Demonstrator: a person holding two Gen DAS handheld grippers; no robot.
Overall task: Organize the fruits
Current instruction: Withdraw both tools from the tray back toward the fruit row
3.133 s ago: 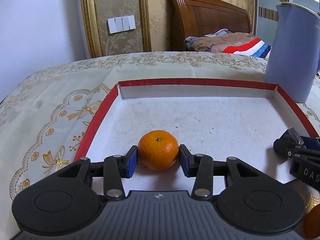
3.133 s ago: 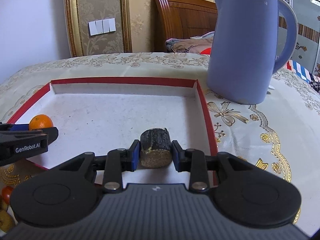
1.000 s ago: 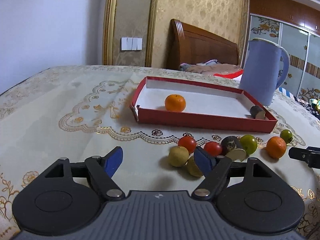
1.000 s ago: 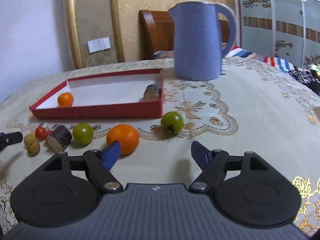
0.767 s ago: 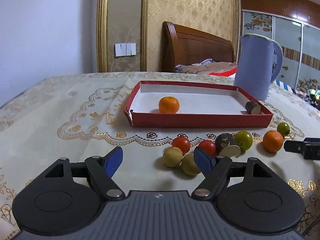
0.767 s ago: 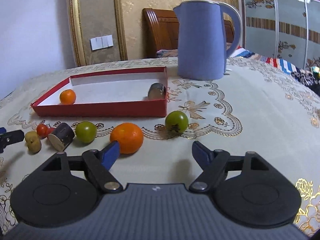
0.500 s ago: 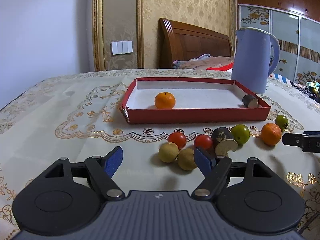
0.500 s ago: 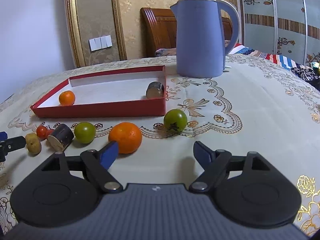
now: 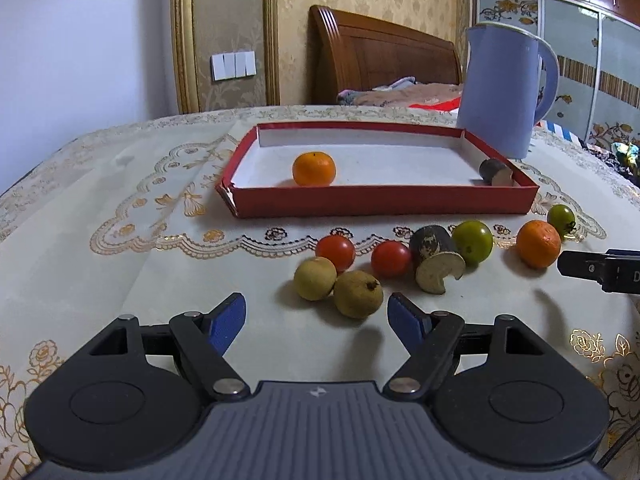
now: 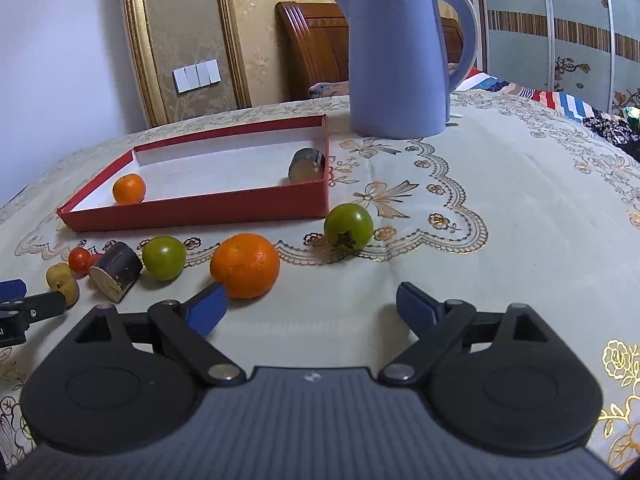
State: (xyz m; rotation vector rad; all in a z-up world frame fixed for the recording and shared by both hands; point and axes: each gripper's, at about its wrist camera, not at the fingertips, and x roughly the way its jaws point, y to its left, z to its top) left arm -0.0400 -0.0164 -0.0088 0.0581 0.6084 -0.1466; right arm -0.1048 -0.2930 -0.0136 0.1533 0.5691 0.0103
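Right wrist view: right gripper (image 10: 312, 310) has just been opening, empty
Left gripper (image 9: 316, 314) is hovering released, both sitting before the red tray (image 10: 200, 210), fruit lying between

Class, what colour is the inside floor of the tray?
White, inside red walls of the tray; the left wrist view shows it best.

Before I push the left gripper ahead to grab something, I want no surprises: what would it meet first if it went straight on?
Most likely the tan round fruit, lying just ahead of the open left gripper, slightly toward its right finger. Depth is hard to judge.
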